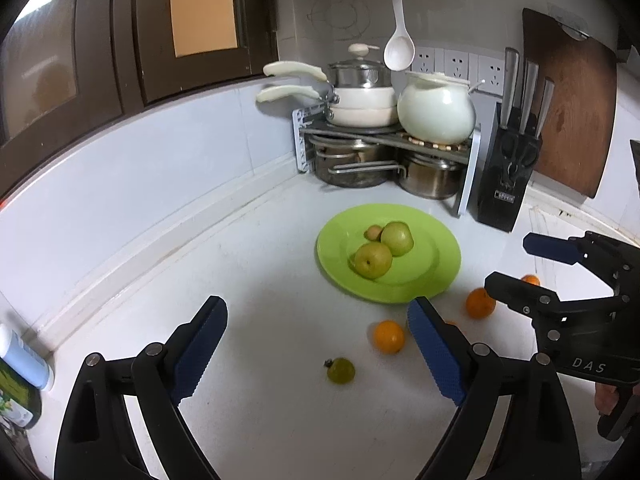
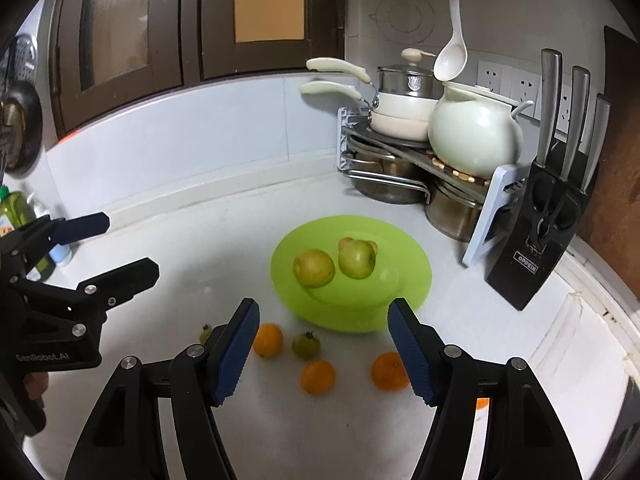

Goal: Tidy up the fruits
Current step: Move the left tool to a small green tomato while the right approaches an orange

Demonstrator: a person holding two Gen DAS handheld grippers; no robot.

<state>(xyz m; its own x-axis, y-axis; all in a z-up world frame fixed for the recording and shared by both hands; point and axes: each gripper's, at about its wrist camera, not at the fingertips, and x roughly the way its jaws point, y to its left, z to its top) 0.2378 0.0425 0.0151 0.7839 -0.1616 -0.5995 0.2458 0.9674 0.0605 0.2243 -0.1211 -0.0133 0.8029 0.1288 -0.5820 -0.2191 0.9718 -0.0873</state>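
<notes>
Left wrist view, left to right. A bottle (image 1: 25,364) stood at the far left edge against the wall. Left gripper (image 1: 316,350) filled the lower frame, jaws spread wide, nothing between the pads. A small green fruit (image 1: 341,370) lay on the white counter (image 1: 260,280) between the fingers, untouched. An orange (image 1: 389,336) sat just right of it, a second orange (image 1: 479,302) further right. Green plate (image 1: 444,276) at centre held two green apples (image 1: 373,260) touching each other, with a small brownish fruit behind them. Pot rack (image 1: 384,148) stood in the upper centre, knife block (image 1: 508,184) to its right. Right gripper (image 1: 506,262) entered from the right edge, jaws parted, empty.

Right wrist view, left to right. The left gripper (image 2: 132,246) came in at the left edge. Right gripper (image 2: 322,350) occupied the lower frame, jaws partly open, clamping nothing. Two oranges (image 2: 318,377) and another small green fruit lay on the counter between its fingers, below the plate (image 2: 412,284).
</notes>
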